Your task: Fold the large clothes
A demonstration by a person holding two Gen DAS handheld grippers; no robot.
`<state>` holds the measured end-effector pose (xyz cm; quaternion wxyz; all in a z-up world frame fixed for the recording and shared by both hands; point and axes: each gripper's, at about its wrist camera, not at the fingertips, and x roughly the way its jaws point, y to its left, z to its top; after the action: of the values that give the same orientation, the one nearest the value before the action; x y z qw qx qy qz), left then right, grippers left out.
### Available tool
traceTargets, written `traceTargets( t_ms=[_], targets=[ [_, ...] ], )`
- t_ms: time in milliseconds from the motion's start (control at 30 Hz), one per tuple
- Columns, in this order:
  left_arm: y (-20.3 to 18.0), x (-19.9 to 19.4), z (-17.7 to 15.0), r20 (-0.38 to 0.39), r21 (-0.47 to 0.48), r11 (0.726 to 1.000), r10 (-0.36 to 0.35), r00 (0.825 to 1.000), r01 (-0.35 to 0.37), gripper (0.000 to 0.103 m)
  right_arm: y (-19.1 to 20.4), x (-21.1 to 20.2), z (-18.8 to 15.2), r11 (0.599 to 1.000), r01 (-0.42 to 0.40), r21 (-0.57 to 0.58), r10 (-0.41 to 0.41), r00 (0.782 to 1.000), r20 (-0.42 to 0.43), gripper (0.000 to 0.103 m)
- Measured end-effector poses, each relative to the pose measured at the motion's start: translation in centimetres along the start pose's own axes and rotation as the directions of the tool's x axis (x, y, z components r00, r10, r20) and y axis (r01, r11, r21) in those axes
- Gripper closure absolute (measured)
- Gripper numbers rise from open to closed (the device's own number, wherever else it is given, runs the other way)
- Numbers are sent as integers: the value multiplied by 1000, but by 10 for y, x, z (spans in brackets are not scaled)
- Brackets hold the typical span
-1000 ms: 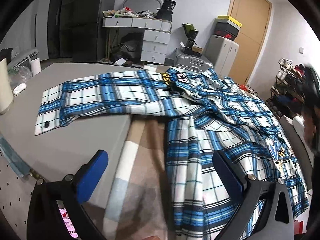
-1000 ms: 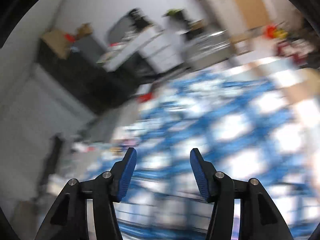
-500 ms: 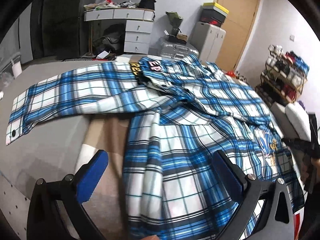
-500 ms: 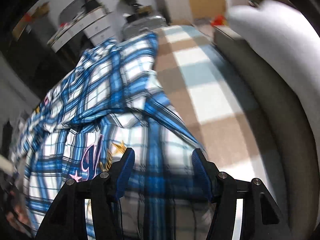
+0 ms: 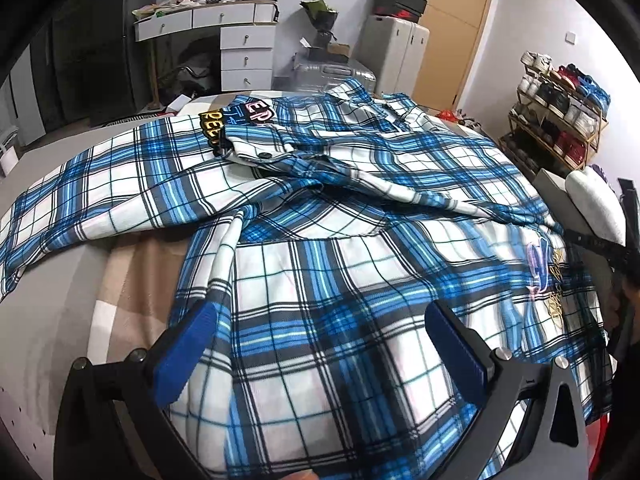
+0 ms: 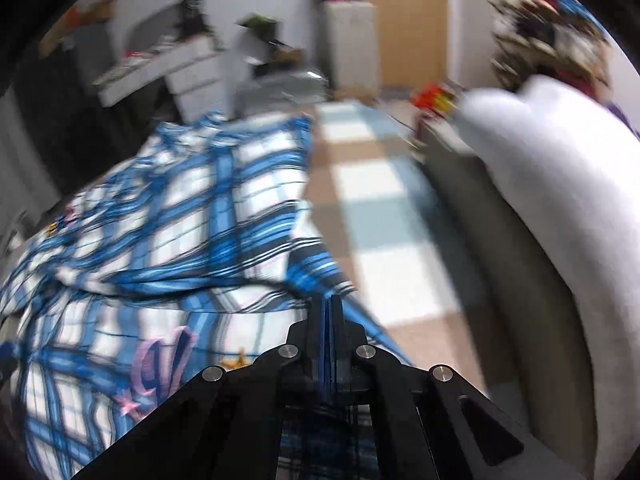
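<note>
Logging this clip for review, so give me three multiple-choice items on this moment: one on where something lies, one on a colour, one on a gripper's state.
1. Where does the shirt's long sleeve stretch?
A. Toward the left of the left wrist view
B. Over the shoe rack
C. Into a desk drawer

2. What colour are the left gripper's finger pads?
A. Red
B. Blue
C. Yellow

3. How does the right gripper stand?
A. Wide open above the floor
B. Out of sight
C. Shut on the shirt

Answers:
1. A: the sleeve of the plaid shirt runs out over the grey surface on the left.
2. B: the pads of the left gripper are blue, spread wide over the cloth.
3. C: the right gripper has its fingers pressed together with plaid fabric between them.
</note>
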<state>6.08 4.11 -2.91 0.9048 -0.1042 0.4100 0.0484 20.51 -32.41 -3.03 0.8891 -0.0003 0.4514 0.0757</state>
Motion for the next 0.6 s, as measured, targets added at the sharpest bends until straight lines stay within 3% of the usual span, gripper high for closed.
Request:
traceTargets(
  t_ms=[67,133,167,200,333,433,533,600],
  targets=[
    [6,-1,0,-3,-8,1000,8,1000,-8,1,-2,7,-4,997,70,-15,-71,996,-49,97],
    [22,-12,2,26,-54,999,8,1000,-7,1,-2,3,-5,1000,11,5,-10,998,-59,79],
    [31,-19,3,42,-85,996,10,999,-6,1,-4,-5,-5,999,-35,15,36,999,-36,57],
    [49,-30,4,69,-144,989,26,997,-16,1,-3,-12,-5,998,-56,22,57,998,-12,42],
    [117,-68,-2,142,-355,930,153,978,-94,2,16,-41,-2,988,-152,25,150,986,68,36],
    [168,-92,-14,158,-514,844,265,951,-150,2,34,-57,-3,977,-212,30,209,974,92,33],
    [214,-97,-28,135,-656,749,235,963,-90,2,47,-68,-6,958,-282,44,277,955,104,32],
    [231,-93,-34,115,-700,712,201,973,-65,9,56,-75,-9,949,-313,41,308,946,106,32]
  ],
)
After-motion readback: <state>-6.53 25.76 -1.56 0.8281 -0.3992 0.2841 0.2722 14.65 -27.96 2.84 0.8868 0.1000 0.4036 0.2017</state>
